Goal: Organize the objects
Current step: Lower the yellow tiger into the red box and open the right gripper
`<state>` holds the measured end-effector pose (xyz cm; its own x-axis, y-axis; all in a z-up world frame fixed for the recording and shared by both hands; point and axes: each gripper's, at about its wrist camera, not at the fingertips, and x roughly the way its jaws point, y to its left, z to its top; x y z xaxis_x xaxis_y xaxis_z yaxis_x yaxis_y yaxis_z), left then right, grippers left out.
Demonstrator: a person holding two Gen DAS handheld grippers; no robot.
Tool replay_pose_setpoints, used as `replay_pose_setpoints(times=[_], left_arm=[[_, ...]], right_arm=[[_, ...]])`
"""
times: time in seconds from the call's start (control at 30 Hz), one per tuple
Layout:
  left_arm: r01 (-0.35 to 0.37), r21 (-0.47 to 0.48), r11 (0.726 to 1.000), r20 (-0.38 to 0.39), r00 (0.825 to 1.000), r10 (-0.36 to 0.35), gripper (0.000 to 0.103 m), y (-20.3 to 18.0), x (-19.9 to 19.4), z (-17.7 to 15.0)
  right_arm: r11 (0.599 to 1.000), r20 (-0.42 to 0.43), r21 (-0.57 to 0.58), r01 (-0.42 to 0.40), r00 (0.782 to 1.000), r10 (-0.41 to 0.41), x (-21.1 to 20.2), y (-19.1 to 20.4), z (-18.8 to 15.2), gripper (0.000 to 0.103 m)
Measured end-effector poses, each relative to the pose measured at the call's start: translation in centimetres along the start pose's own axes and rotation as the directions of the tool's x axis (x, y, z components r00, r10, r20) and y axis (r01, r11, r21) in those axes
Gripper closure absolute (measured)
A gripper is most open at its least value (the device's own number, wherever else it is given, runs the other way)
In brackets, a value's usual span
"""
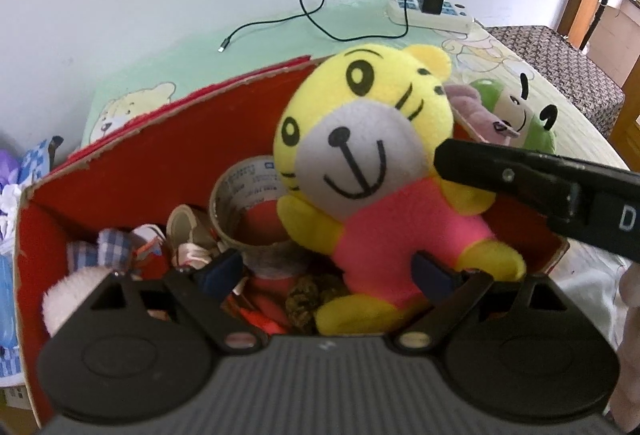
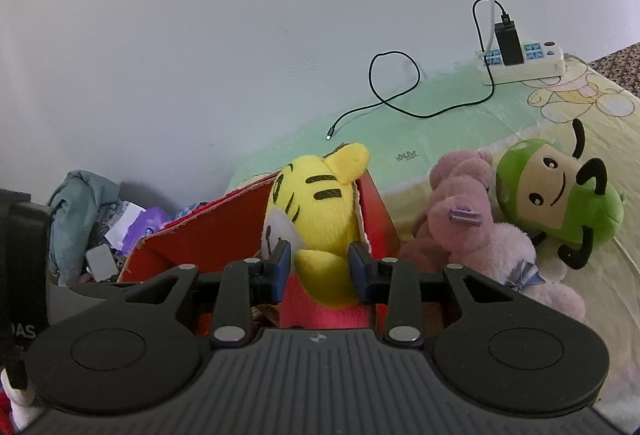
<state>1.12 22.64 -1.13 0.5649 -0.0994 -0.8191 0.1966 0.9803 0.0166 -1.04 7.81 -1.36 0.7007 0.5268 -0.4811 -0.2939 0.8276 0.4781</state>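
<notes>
A yellow tiger plush (image 1: pixel 360 139) in a pink shirt sits upright over the right end of an open red cardboard box (image 1: pixel 160 163). My right gripper (image 2: pixel 320 269) is shut on the plush's yellow arm, which fills the gap between the blue pads. In the left wrist view one of its black fingers (image 1: pixel 500 175) reaches in from the right at the plush's shoulder. My left gripper (image 1: pixel 326 273) stands open above the box's near side; its right pad lies in front of the plush's pink belly, without squeezing it. The right wrist view shows the tiger plush (image 2: pixel 316 191) against the box's (image 2: pixel 208 239) right wall.
Inside the box lie a tape roll (image 1: pixel 244 203), a checked cloth (image 1: pixel 104 251) and small clutter. A pink plush (image 2: pixel 472 235) and a green plush (image 2: pixel 560 195) lie on the bedsheet to the right. A power strip (image 2: pixel 528 63) and black cable (image 2: pixel 400 103) sit by the wall. Bags and cloth (image 2: pixel 88 203) pile at the left.
</notes>
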Motion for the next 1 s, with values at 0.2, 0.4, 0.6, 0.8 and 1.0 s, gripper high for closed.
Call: replay_pose_setpoints(times=[0.2,0.4,0.6,0.8,1.0], left_arm=[[-0.040,0.001,0.999,-0.004,0.999,0.040,0.011,-0.5,-0.3,-0.2],[-0.056,-0.026,0.998,-0.010,0.998,0.055,0.011,-0.5,-0.6,-0.4],[-0.084,-0.049,0.995,-0.008,0.996,0.084,0.011,-0.7,-1.1,-0.5],[-0.136,-0.069,0.988,-0.001,0.991,0.136,0.010,-1.2,-2.0,-0.7],[-0.213,-0.110,0.971,0.015,0.976,0.216,0.010,-2.2,-4.0,-0.9]], right_arm=[[1.000,-0.001,-0.008,-0.004,1.000,0.004,-0.3,-0.1,-0.3,0.071],[1.000,-0.006,-0.001,-0.015,1.000,0.015,-0.8,-0.3,-0.4,0.071],[1.000,-0.006,0.000,-0.029,1.000,0.029,-1.5,-0.4,-0.7,0.071],[0.998,-0.022,-0.022,-0.058,0.998,0.057,-2.0,-0.6,-0.9,0.071],[0.992,-0.067,-0.024,-0.125,0.990,0.124,-2.3,-1.4,-0.2,0.070]])
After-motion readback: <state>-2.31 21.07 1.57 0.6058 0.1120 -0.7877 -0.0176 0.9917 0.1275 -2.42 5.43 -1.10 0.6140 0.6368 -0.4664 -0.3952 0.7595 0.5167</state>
